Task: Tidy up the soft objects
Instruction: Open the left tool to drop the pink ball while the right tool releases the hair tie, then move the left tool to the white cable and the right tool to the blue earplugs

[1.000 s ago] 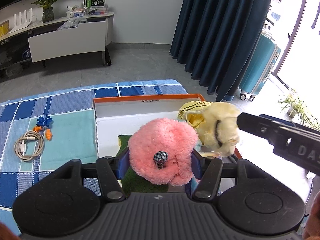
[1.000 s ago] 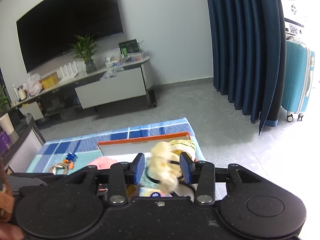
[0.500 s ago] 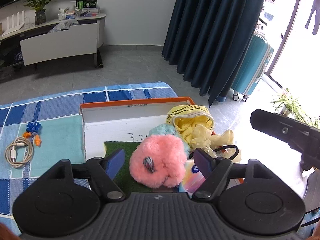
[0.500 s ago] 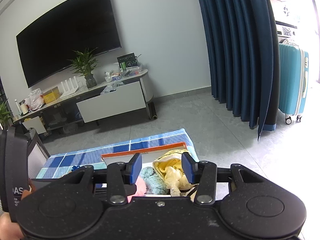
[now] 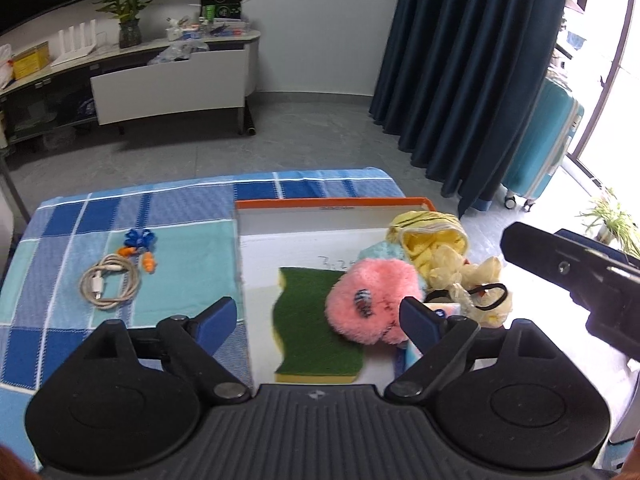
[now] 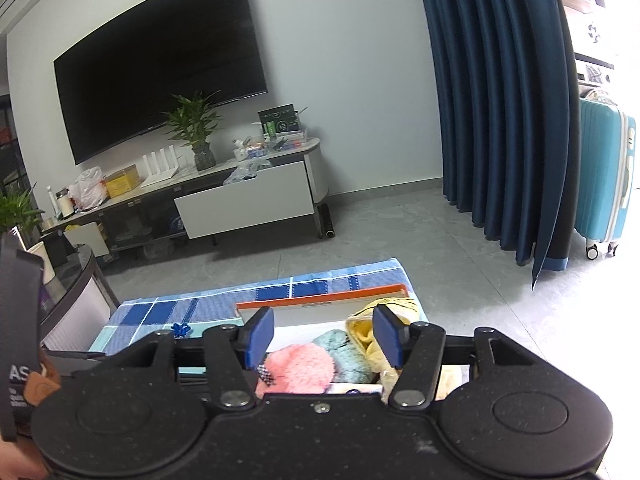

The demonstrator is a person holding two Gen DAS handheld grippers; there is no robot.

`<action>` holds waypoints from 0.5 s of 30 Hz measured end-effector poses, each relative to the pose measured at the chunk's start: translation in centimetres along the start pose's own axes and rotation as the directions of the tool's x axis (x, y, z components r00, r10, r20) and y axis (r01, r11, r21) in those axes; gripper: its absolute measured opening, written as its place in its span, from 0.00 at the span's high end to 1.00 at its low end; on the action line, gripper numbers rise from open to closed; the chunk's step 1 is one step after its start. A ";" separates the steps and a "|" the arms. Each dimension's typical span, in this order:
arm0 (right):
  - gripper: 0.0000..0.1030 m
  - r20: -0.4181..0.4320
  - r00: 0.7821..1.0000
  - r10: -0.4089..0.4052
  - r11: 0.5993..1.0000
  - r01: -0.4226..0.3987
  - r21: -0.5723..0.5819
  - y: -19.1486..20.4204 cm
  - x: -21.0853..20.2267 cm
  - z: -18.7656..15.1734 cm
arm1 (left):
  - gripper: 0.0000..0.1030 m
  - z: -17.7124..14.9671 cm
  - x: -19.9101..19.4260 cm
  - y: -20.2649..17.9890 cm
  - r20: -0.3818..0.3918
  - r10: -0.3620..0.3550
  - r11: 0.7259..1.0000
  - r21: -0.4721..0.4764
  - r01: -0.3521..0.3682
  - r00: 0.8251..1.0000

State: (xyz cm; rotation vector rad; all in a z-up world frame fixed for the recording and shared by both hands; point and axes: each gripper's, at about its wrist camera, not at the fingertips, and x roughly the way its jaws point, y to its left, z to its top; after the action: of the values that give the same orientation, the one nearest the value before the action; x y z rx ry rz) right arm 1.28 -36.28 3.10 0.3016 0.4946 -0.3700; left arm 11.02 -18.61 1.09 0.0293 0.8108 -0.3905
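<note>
both grippers spread over the filled box

the left gripper [image 5: 320, 316] hangs above the near part of the white box [image 5: 304, 222] with the orange rim, its blue pads [image 5: 218, 318] wide apart and clamped on nothing — its jaws have just been opening. the pink fluffy toy [image 5: 374, 300] lies in the box, free of both pads, though the right-hand pad sits just in front of its lower edge in this view. the toy overlaps the right side of a green-topped sponge [image 5: 310, 320] that lies flat on the box floor. behind the pink toy a pale blue fluffy piece [image 5: 378, 250] shows, and to the right sit a yellow striped pouch [image 5: 432, 236] and a crumpled pale yellow bundle [image 5: 474, 276] with a black loop on it.

the right gripper [image 6: 324, 336] is also spread, nothing between its pads; its jaws have just been opening too. past its fingers the same box [image 6: 320, 300] shows with the pink toy [image 6: 298, 368], the blue piece [image 6: 348, 354] and the yellow things inside. its black body juts in at the right edge of the left wrist view.

the box stands on a blue checked cloth [image 5: 120, 216]. left of the box, well apart from it, lie a coiled white cable [image 5: 110, 286] and orange earplugs on a blue cord [image 5: 140, 250].
</note>
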 end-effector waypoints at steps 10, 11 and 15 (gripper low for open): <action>0.35 -0.030 0.999 0.035 0.999 -0.035 -0.025 2.1 0.5 -0.3 | 0.11 -0.6 -2.2 4.0 0.006 0.056 0.995 -0.084 -0.056 0.998; 0.35 -0.034 0.999 0.038 0.999 -0.039 -0.029 2.4 0.6 -0.3 | 0.11 -0.7 -2.3 4.3 0.007 0.062 0.994 -0.088 -0.061 0.998; 0.35 -0.053 0.997 0.061 0.997 -0.064 -0.049 3.8 1.1 -0.6 | 0.11 -1.1 -3.0 6.0 0.009 0.082 0.989 -0.120 -0.081 0.997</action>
State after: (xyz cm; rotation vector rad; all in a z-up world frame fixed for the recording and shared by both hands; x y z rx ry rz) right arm 3.47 -32.99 2.77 0.2769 0.5430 -0.2890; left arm 10.44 -11.88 1.75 -0.0520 0.8151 -0.2642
